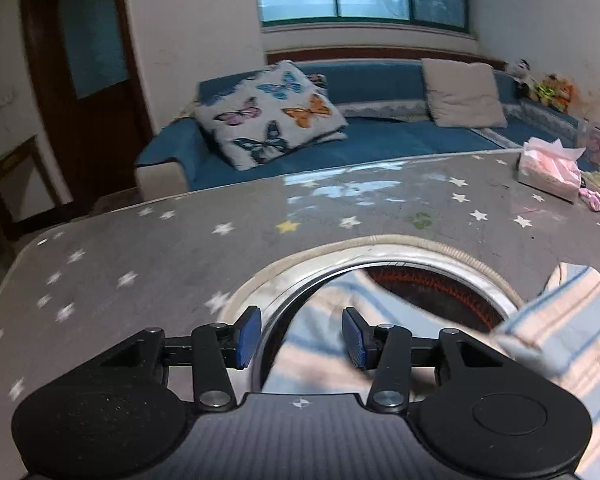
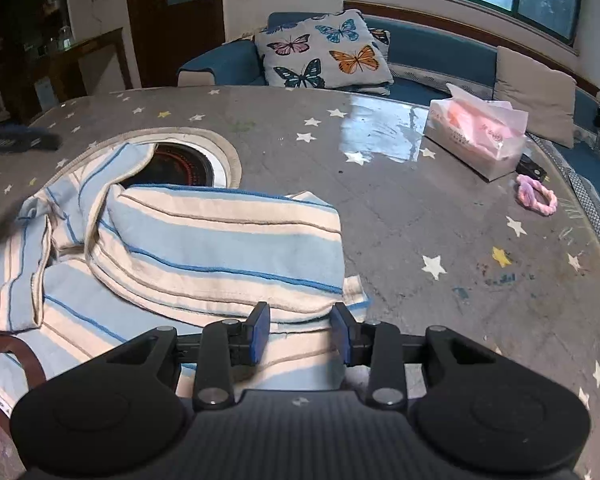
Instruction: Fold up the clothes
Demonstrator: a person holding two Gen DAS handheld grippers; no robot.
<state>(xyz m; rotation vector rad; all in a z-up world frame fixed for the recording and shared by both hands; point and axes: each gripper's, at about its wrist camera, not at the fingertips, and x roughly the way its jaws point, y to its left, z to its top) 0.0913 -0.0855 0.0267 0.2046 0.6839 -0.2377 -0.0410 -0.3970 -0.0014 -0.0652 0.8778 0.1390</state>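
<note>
1. Living-room setting: a grey star-printed desk (image 2: 420, 208) stands in front of a blue sofa (image 1: 380, 136) under a window, upper part of both views.
2. Right tool (image 2: 300, 332), lower centre of its view: jaws parted, nothing held. Its blue pads sit either side of the near hem of the striped garment (image 2: 228, 248), judged as lined up for a pinch on that edge.
3. Left tool (image 1: 300, 336), lower centre of its view: jaws wide apart, empty, poised over striped cloth that drapes across the round recessed burner (image 1: 428, 292). Whether the pads touch the cloth cannot be told.
4. Striped garment: lies bunched at the left and centre of the right view, one panel already doubled over, a loose sleeve-like part trailing toward the burner opening. Judged partly folded.
5. Tissue box (image 2: 476, 140) and pink hair tie (image 2: 536, 200), upper right, lie well apart from the cloth, leaving room to work.
</note>
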